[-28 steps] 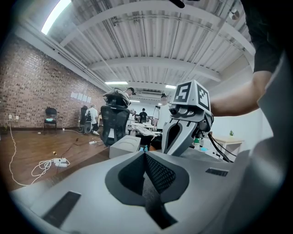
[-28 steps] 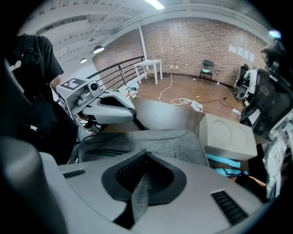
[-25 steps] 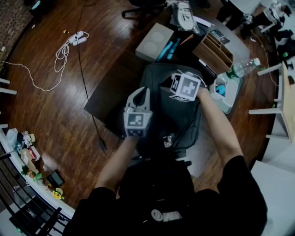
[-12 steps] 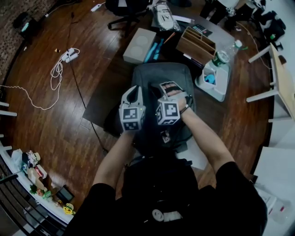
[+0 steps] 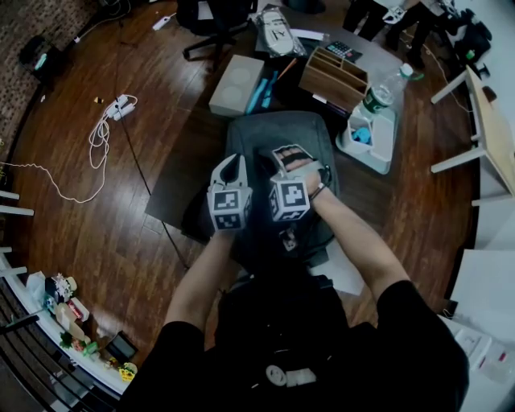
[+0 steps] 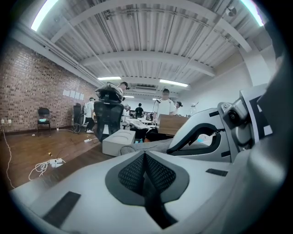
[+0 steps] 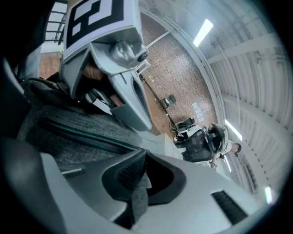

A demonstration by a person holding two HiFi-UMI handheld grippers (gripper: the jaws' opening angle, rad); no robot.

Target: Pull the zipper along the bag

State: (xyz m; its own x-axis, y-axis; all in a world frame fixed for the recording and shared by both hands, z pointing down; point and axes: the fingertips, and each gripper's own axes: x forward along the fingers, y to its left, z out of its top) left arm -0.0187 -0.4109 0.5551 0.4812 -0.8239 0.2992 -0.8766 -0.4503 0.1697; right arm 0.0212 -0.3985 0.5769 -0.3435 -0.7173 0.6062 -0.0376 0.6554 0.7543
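Observation:
A grey bag point(image 5: 294, 133) lies on a low dark table point(image 5: 179, 169) in the head view. My right gripper point(image 5: 275, 161) is over the bag's middle. In the right gripper view my right gripper point(image 7: 139, 176) is shut on a grey fabric tab point(image 7: 136, 194) of the bag, just above the dark zipper line point(image 7: 82, 135) in the grey cloth. My left gripper point(image 5: 232, 163) hovers at the bag's left edge, close beside the right one. In the left gripper view its pads point(image 6: 132, 171) meet with nothing between them.
Behind the bag stand a white box point(image 5: 236, 84), a wooden organiser point(image 5: 334, 72), a water bottle point(image 5: 382, 90) and a white tray point(image 5: 366, 141). A power strip with coiled cable point(image 5: 105, 133) lies on the wooden floor at left. An office chair point(image 5: 209, 16) stands at the back.
My right gripper has come from the bag's far end toward me along the bag and now sits next to the left gripper. The left gripper has stayed at the bag's left edge.

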